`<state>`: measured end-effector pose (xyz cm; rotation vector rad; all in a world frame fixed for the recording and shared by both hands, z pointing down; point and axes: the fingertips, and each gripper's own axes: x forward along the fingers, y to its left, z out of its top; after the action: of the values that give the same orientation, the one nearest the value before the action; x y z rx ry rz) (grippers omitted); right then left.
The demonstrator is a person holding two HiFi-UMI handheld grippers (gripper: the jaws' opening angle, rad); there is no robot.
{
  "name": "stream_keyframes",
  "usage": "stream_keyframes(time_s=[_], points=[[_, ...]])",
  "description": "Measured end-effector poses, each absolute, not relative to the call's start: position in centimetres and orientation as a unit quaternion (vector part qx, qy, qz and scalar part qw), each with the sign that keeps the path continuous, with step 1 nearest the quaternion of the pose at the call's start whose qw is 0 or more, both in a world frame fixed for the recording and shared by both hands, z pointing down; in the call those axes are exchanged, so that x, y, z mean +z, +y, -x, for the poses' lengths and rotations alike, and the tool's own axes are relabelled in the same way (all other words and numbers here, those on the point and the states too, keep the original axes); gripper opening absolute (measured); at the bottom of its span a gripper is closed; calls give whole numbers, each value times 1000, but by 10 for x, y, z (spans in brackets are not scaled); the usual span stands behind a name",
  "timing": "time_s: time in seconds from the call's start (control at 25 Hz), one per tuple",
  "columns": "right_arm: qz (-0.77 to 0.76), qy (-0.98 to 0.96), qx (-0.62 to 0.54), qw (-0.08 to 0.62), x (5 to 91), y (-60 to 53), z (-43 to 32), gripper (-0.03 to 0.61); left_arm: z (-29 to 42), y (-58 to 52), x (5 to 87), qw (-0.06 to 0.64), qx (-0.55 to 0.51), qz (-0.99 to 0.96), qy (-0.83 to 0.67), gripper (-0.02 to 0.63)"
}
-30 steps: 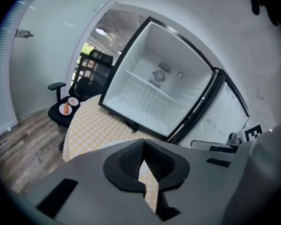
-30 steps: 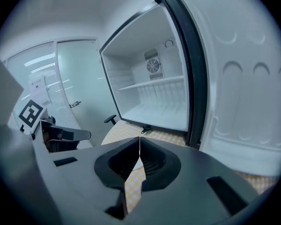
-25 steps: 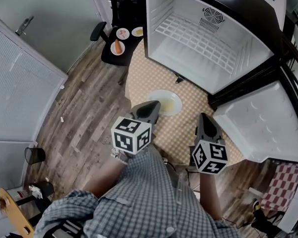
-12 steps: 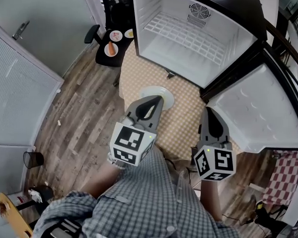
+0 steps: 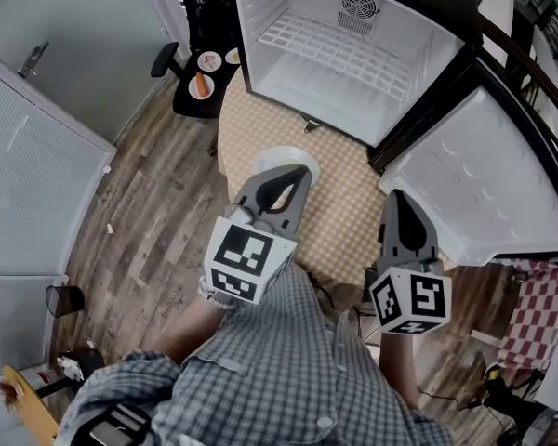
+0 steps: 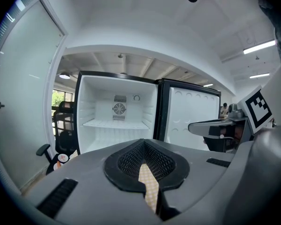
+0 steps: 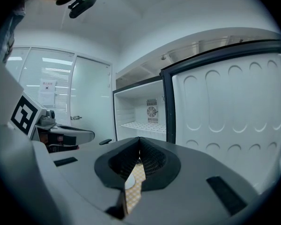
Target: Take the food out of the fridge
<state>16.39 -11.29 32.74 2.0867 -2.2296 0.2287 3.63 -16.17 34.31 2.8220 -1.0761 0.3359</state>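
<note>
The fridge (image 5: 344, 54) stands open on a checked table; its wire shelf and floor hold nothing. The same fridge (image 6: 114, 125) lies straight ahead in the left gripper view, and the fridge (image 7: 140, 121) shows left of its door in the right gripper view. Food sits on small plates (image 5: 202, 82) on a black chair left of the fridge, one with an orange piece. My left gripper (image 5: 302, 170) (image 6: 144, 142) is shut and empty, raised over a white plate (image 5: 265, 158). My right gripper (image 5: 396, 195) (image 7: 139, 139) is shut and empty, beside the door.
The fridge door (image 5: 484, 175) swings out to the right, close to my right gripper. The checked tablecloth (image 5: 344, 203) covers a small round table. A grey door (image 5: 56, 72) and a glass partition stand at the left over wood flooring (image 5: 139, 212). A red checked cloth (image 5: 530, 314) lies at the right.
Both grippers have risen towards the head camera and stayed shut. The left one has rolled and now covers more of the white plate. The fridge sits higher in the view.
</note>
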Motion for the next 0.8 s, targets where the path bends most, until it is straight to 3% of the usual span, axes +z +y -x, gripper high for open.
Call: stream_keyframes(time_s=[0.8], points=[[-675,-732,70,49,326,-97,-160,9,-42,-150,343,58,106,-931,-346,6]])
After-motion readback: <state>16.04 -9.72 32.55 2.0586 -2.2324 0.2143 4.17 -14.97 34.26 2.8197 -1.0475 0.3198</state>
